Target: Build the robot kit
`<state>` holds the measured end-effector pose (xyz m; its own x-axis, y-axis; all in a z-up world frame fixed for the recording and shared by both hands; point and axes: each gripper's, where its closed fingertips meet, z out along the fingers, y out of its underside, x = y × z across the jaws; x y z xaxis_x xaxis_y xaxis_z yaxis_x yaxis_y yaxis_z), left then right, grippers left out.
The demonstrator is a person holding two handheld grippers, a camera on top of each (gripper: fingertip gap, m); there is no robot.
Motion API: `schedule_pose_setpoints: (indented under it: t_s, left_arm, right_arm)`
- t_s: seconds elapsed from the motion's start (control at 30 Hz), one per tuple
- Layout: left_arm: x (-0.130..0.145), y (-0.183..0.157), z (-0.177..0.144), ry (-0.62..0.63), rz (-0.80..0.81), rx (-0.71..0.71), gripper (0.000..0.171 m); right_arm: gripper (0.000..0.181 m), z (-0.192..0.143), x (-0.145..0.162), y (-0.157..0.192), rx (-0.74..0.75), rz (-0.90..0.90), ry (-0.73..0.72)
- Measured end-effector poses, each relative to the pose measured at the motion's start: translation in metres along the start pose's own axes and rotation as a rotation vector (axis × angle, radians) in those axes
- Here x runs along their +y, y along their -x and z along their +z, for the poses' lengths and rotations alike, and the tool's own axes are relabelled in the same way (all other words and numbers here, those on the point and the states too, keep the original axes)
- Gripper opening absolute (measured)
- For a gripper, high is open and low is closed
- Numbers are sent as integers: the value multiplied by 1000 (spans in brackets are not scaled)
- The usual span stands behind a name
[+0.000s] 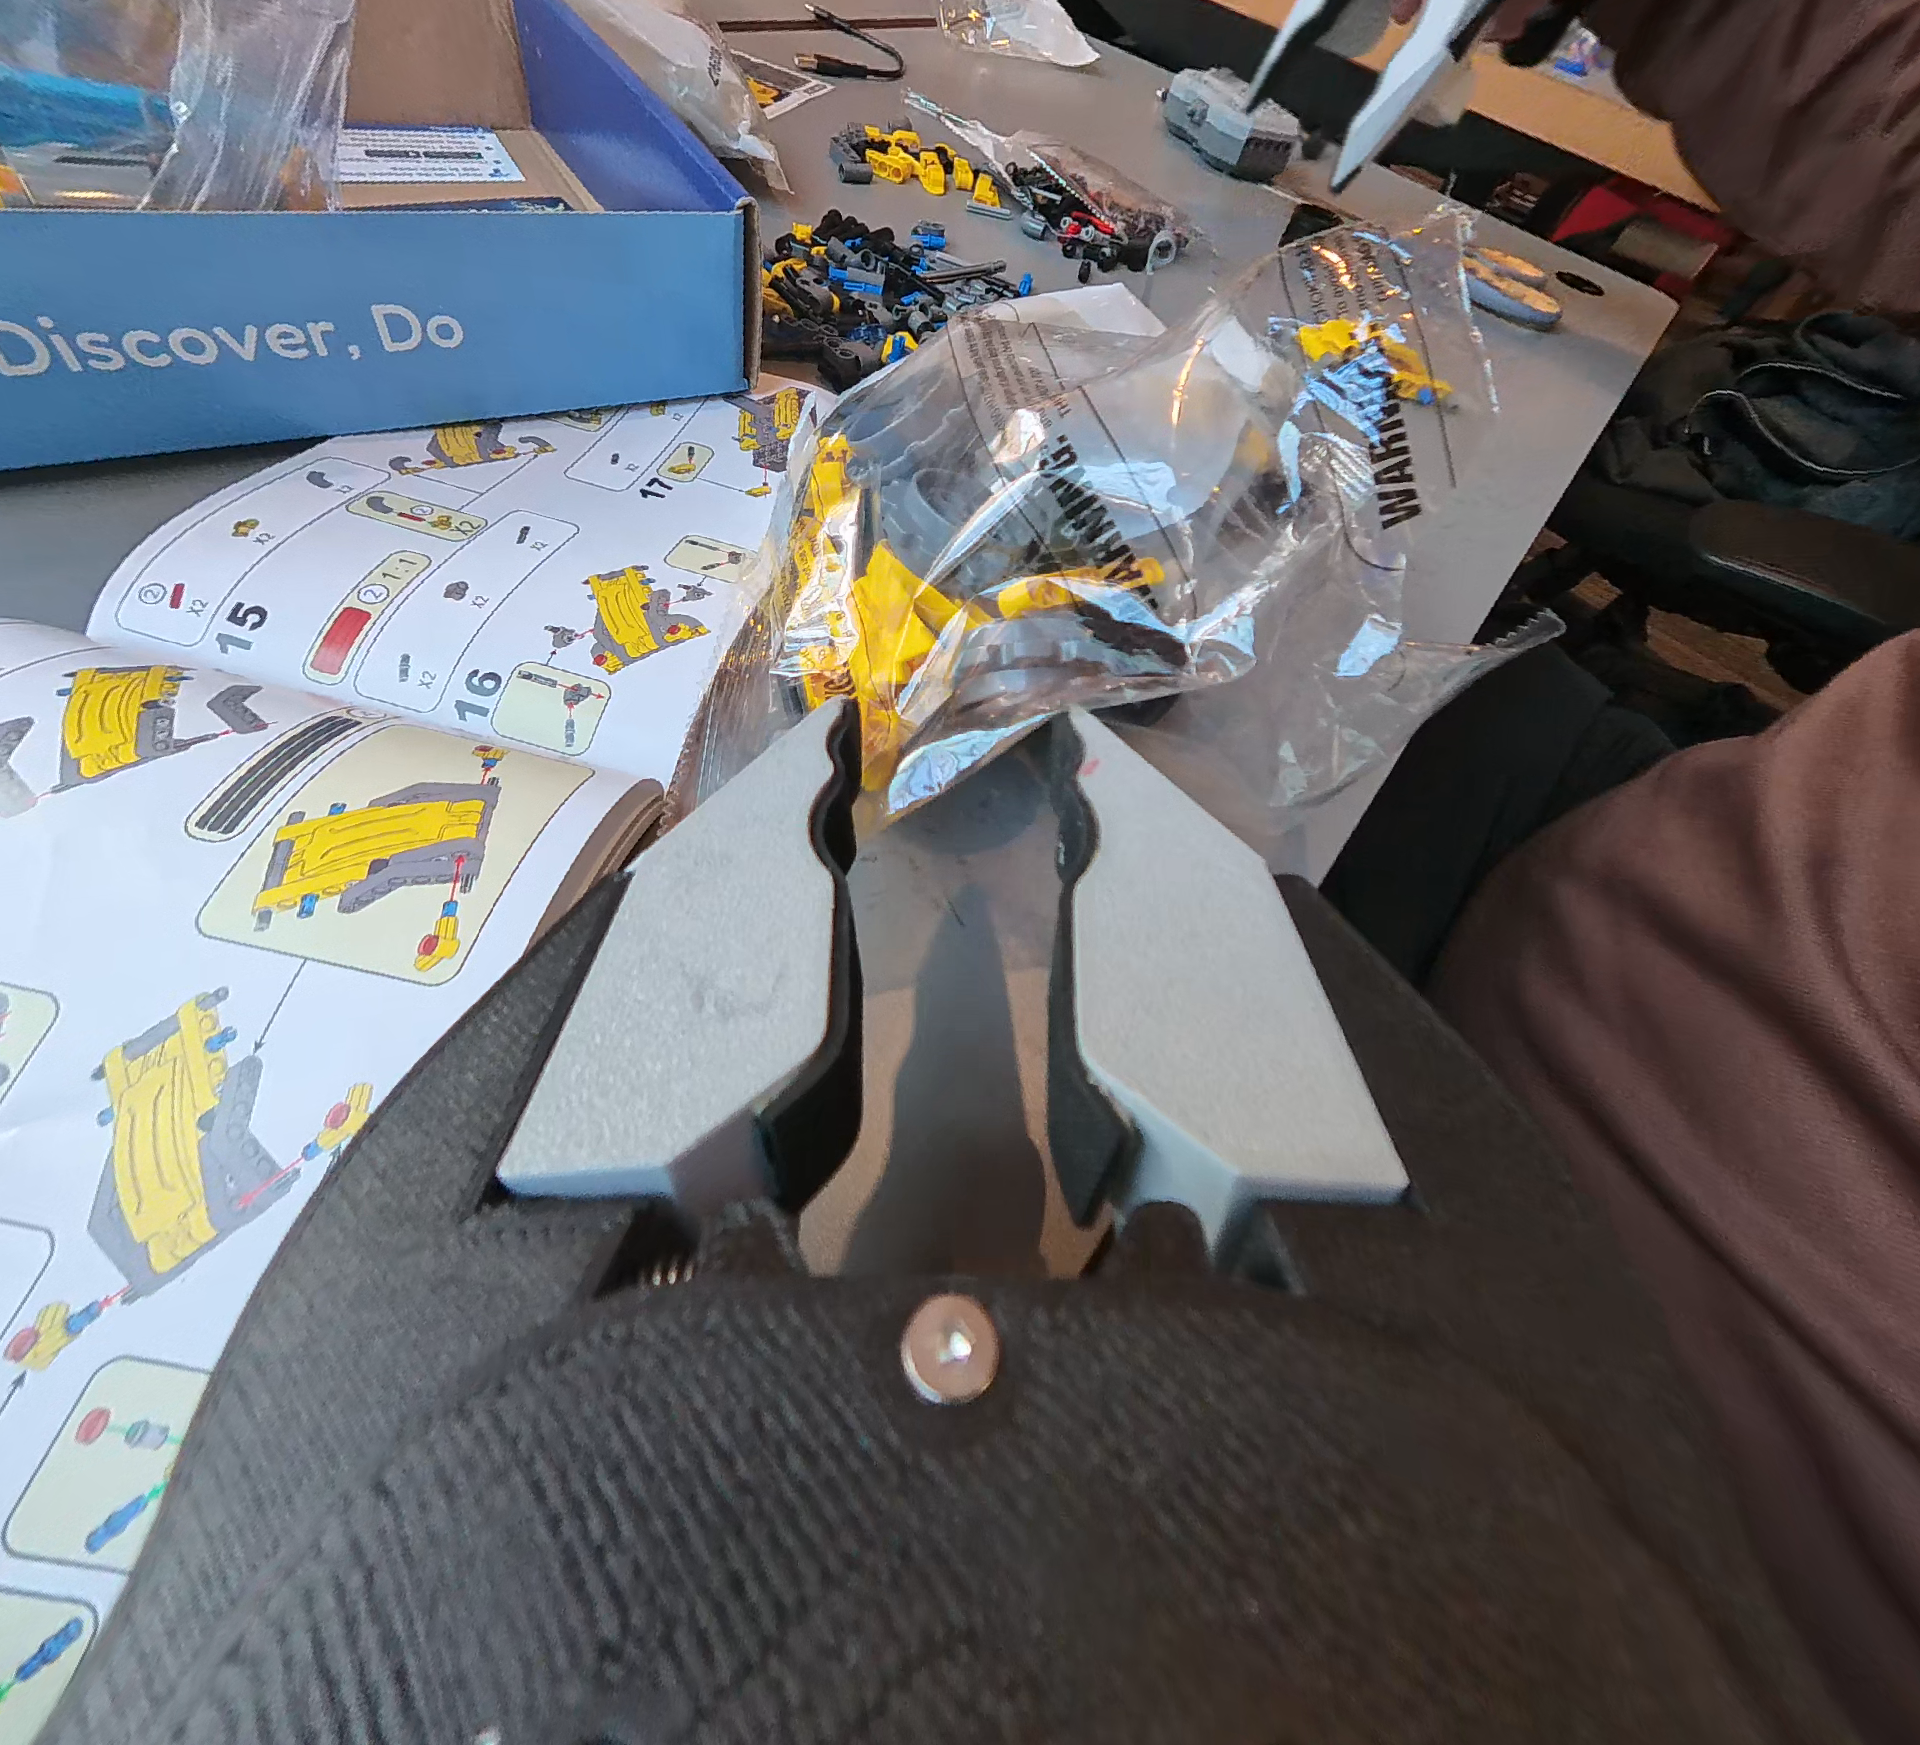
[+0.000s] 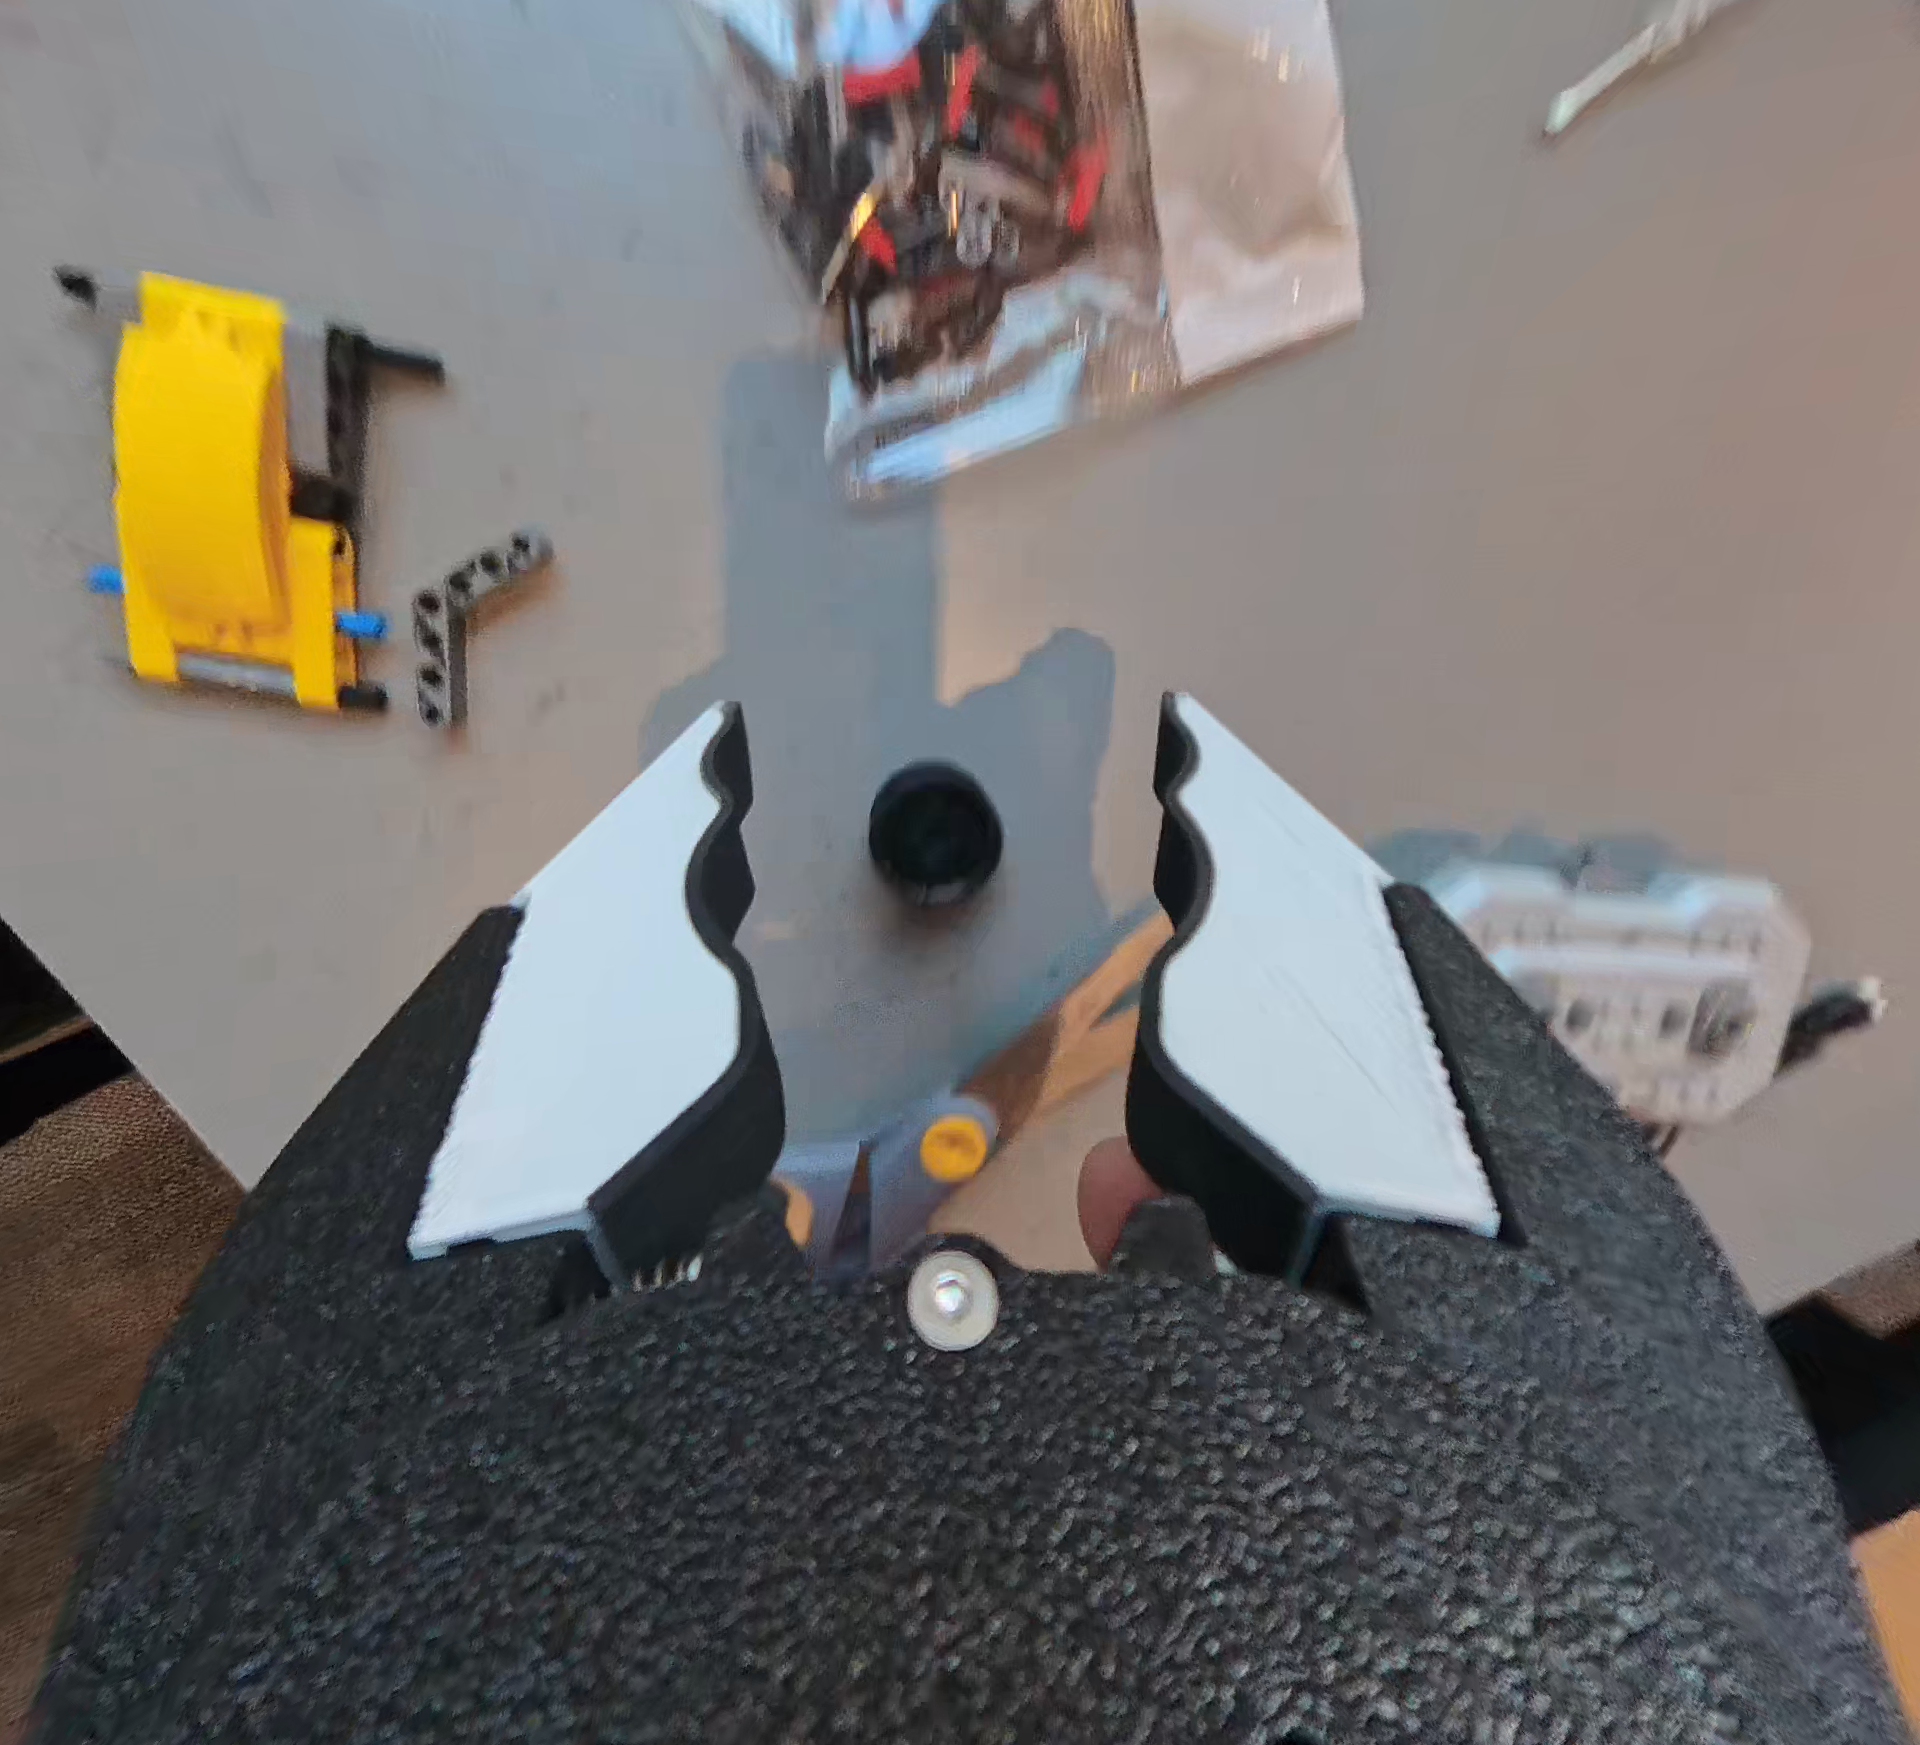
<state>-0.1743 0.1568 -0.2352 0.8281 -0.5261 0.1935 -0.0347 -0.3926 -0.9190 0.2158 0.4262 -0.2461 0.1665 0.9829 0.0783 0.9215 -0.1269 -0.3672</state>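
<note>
My left gripper (image 1: 956,739) is shut on the lower corner of a clear plastic bag (image 1: 1091,490) that holds yellow and grey building parts. The bag stands up from the grey table (image 1: 1174,864) beside an open instruction booklet (image 1: 364,760). My right gripper (image 2: 951,708) is open and empty, held above the table and apart from it. A small black round part (image 2: 935,833) lies on the table below the gap between its fingers. The right gripper also shows in the left wrist view (image 1: 1304,137), far to the upper right.
A blue cardboard box (image 1: 364,324) stands at the left. Loose piles of small parts (image 1: 883,282) lie behind the bag. A yellow assembly (image 2: 229,490), a bent dark beam (image 2: 457,615), a bag of red and black parts (image 2: 987,168) and a grey block (image 2: 1631,989) lie around the right gripper. Tip to tip, the grippers are about 50 cm apart.
</note>
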Motion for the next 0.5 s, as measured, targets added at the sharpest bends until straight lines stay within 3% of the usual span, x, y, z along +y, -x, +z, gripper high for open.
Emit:
schedule_pose_setpoints:
  t_s: [0.13, 0.2, 0.3, 0.4, 0.5]
  left_arm:
    - [0, 0, 0, 1, 2, 3, 33]
    - [0, 0, 0, 3, -2, 7, 33]
    - [0, 0, 1, 5, -4, 5, 33]
    - [1, 0, 1, 7, 1, -1, 33]
    - [1, 0, 1, 6, 1, -2, 33]
  right_arm:
    - [72, 8, 54, 8, 33, 50, 75]
    - [54, 18, 61, 10, 13, 81, 73]
    - [32, 23, 45, 3, 11, 102, -7]
    - [48, 25, 38, -2, 2, 122, -23]
    - [56, 9, 53, -1, 25, 161, -2]
